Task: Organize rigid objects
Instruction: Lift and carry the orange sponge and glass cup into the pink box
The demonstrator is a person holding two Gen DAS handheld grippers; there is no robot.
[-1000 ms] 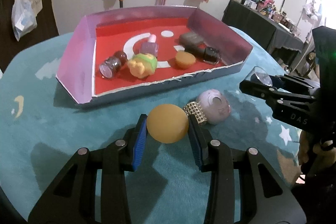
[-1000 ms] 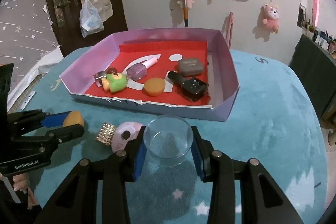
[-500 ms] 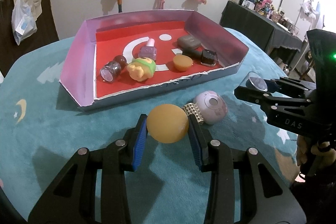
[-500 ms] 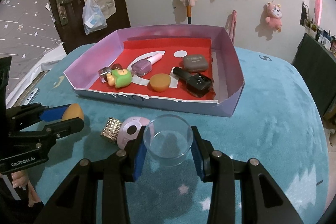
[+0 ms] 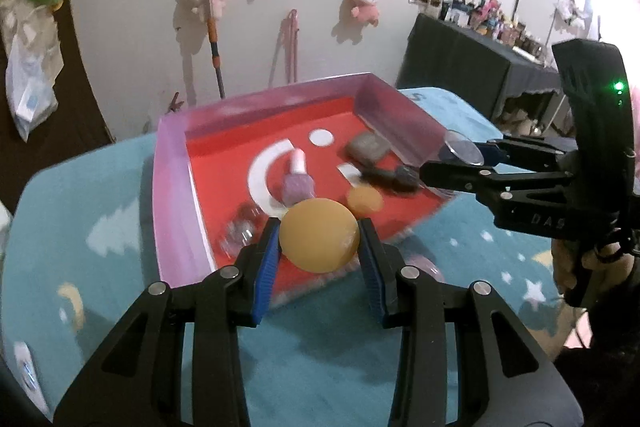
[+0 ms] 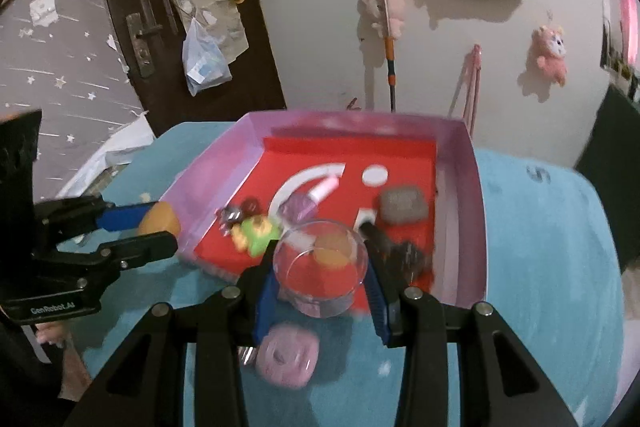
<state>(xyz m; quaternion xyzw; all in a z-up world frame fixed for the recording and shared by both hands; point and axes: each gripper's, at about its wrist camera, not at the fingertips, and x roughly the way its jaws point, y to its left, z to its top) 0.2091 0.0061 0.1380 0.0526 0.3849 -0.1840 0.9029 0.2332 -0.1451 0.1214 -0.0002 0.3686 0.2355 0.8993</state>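
My left gripper is shut on an orange round sponge, held above the near edge of the pink box with a red floor. My right gripper is shut on a clear round cup, held over the box's near wall. Each gripper shows in the other's view: the right one with the cup, the left one with the sponge. A pink round case lies on the mat below the right gripper.
In the box lie a nail polish bottle, a grey case, a black bottle, an orange puff, a green-yellow toy and a small jar. A teal star mat covers the table.
Both grippers have moved forward and up toward the box, carrying the sponge and the cup. The pink case and studded item stayed on the mat and now lie beneath the grippers.
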